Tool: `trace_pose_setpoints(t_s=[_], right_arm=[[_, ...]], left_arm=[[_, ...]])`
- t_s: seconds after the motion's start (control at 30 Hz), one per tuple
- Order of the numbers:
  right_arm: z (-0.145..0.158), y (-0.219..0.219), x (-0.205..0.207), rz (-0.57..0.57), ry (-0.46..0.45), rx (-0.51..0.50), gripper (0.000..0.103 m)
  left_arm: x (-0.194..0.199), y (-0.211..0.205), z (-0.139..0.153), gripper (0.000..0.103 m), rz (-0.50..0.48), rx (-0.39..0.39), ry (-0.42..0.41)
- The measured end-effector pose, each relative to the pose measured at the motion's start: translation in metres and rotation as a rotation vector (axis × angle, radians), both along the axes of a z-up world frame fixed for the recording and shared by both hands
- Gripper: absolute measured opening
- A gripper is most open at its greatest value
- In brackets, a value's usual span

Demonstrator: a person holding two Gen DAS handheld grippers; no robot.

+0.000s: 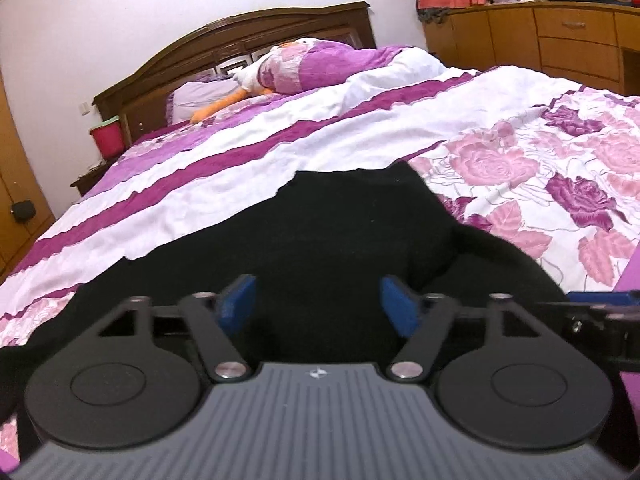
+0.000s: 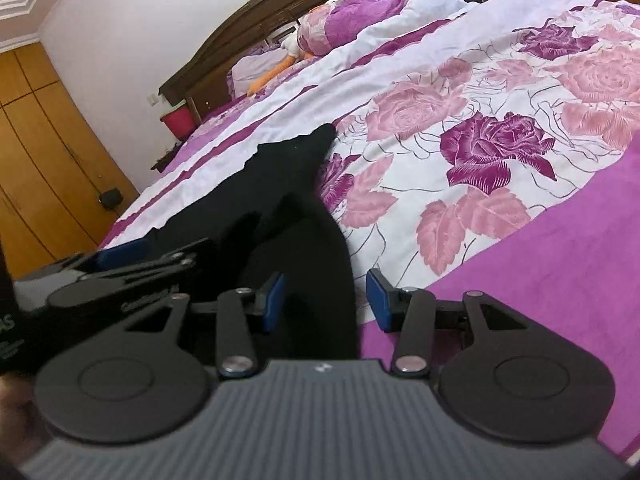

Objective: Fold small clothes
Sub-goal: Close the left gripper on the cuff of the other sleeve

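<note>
A black garment (image 1: 320,232) lies spread on the floral bedspread (image 1: 520,160), with a raised fold toward its right side. My left gripper (image 1: 319,300) hovers low over the garment's near part. Its blue pads (image 1: 240,300) stand well apart, with flat black cloth below them and nothing pinched. In the right wrist view the garment (image 2: 280,184) stretches away to a pointed corner. My right gripper (image 2: 326,300) straddles its right edge. The left pad (image 2: 276,300) is against the cloth, and a strip of purple bedspread shows before the right pad. The left gripper (image 2: 132,256) shows close by on the left.
The bed fills both views, with a dark wooden headboard (image 1: 240,36), a purple pillow (image 1: 320,64) and an orange-limbed plush toy (image 1: 224,104) at the far end. A red bin (image 1: 106,138) stands beside the bed. A cluttered wooden dresser (image 1: 540,40) is at the right, and wardrobes (image 2: 40,140) at the left.
</note>
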State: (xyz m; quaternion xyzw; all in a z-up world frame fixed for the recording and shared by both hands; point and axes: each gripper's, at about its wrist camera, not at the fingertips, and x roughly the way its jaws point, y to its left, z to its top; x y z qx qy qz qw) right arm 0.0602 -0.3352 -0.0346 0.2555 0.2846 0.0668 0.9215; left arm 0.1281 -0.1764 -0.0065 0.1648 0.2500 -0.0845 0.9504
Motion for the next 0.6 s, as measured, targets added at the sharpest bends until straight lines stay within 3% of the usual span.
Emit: trace_pose_setpoints(t_s=[0.07,0.23,0.33,0.43,0.6], right_arm=[[-0.003,-0.001,0.000,0.003,-0.005,0.007,0.047],[-0.008,-0.003,0.000,0.007,-0.013,0.014,0.046],[-0.008,-0.001,-0.001,0.010,-0.018,0.003,0.046],[-0.009,-0.001,-0.001,0.011,-0.021,0.005,0.046],[-0.007,0.000,-0.001,-0.003,-0.012,0.009,0.046]], left_arm=[[0.005,-0.002,-0.002,0.045,0.018,0.014,0.009],[0.016,0.002,-0.007,0.044,0.047,-0.011,0.038],[0.013,0.005,-0.002,0.046,0.015,-0.076,0.063],[0.005,0.003,0.005,0.062,-0.032,-0.129,0.084],[0.009,-0.013,-0.009,0.066,-0.045,-0.035,0.081]])
